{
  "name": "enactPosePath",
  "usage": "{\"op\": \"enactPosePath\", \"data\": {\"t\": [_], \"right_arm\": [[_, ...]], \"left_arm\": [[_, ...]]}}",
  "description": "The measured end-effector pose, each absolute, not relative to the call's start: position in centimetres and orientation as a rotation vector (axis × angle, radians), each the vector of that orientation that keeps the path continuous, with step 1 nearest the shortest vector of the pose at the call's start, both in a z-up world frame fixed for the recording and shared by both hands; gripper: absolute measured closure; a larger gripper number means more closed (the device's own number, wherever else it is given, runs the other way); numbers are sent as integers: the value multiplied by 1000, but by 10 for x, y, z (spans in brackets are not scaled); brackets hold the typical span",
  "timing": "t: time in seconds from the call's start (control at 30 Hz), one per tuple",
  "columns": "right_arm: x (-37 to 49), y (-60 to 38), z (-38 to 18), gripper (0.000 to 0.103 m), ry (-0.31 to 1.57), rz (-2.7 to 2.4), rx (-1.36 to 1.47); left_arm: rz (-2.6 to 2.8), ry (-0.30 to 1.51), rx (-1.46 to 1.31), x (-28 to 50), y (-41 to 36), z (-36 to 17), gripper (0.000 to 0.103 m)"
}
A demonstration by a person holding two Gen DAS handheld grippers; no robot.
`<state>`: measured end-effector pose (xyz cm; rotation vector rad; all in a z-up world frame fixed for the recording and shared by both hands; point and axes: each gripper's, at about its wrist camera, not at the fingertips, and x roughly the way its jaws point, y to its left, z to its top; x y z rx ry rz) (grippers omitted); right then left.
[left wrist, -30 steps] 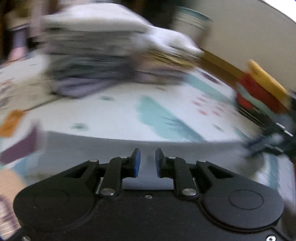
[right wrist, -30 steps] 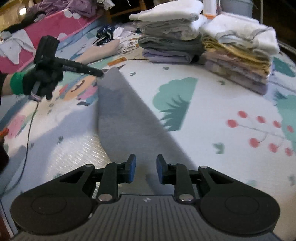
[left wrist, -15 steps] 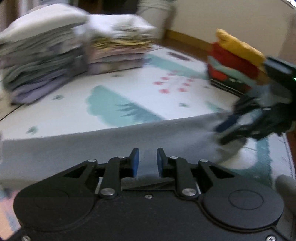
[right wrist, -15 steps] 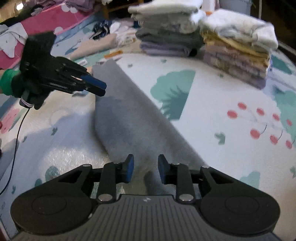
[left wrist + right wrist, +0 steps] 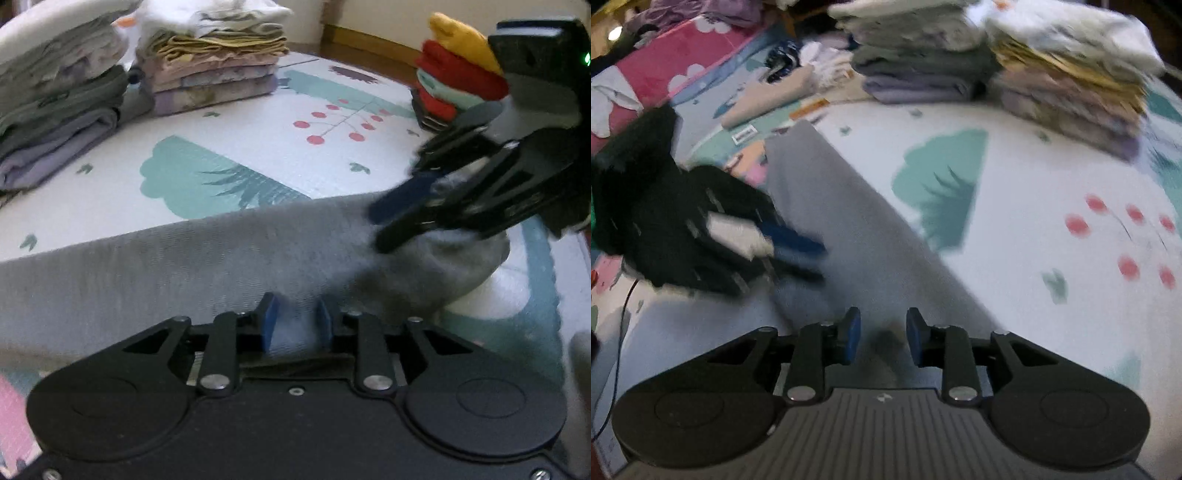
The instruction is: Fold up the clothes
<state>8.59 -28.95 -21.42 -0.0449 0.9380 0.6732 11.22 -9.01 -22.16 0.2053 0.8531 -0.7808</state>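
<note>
A grey garment (image 5: 207, 258) lies as a long folded strip across the patterned play mat (image 5: 258, 155); it also shows in the right wrist view (image 5: 831, 206). My left gripper (image 5: 293, 325) is shut on the near edge of this cloth. My right gripper (image 5: 882, 338) is shut on the strip's other end, with cloth between its pads. In the left wrist view the right gripper (image 5: 399, 225) sits over the bunched right end. In the right wrist view the left gripper (image 5: 809, 254) is blurred, close over the cloth at the left.
Two tall stacks of folded clothes (image 5: 207, 66) (image 5: 55, 107) stand at the back of the mat. A red, teal and yellow folded pile (image 5: 458, 81) sits on a dark crate at the right. Loose clothes (image 5: 768, 99) and a pink mat (image 5: 665, 66) lie at the left.
The two grippers have come much closer together, carrying the ends of the grey strip toward each other. The cloth now bunches near the right gripper.
</note>
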Motion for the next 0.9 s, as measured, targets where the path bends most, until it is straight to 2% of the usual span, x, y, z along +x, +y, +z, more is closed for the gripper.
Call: {"op": "enactPosePath", "data": {"t": [0.1,0.17,0.5,0.7,0.77,0.8,0.83,0.9], "right_arm": [[105,-269,-219,74,932,691,-60],[118,-264,-233,77,985,664,-68],[117,-263,-236,77,966,656,-59],[120,-253,-235,68,981,649,-83],[118,-249,-234,67,983,646,-100],[119,-248,-233,67,988,639,-103],[119,-246,-232,67,991,631,-108],[116,-240,-227,68,966,615,-152]], "left_arm": [[-715,832,206,118,-72,-219,78],[-669,840,143,130,-39,-222,76],[-133,751,-30,201,134,-209,79],[-75,752,-322,178,174,-194,79],[-145,800,-481,169,176,-204,74],[-180,824,-569,166,177,-209,59],[-190,839,-647,164,177,-215,53],[-216,879,-761,165,171,-225,53]]}}
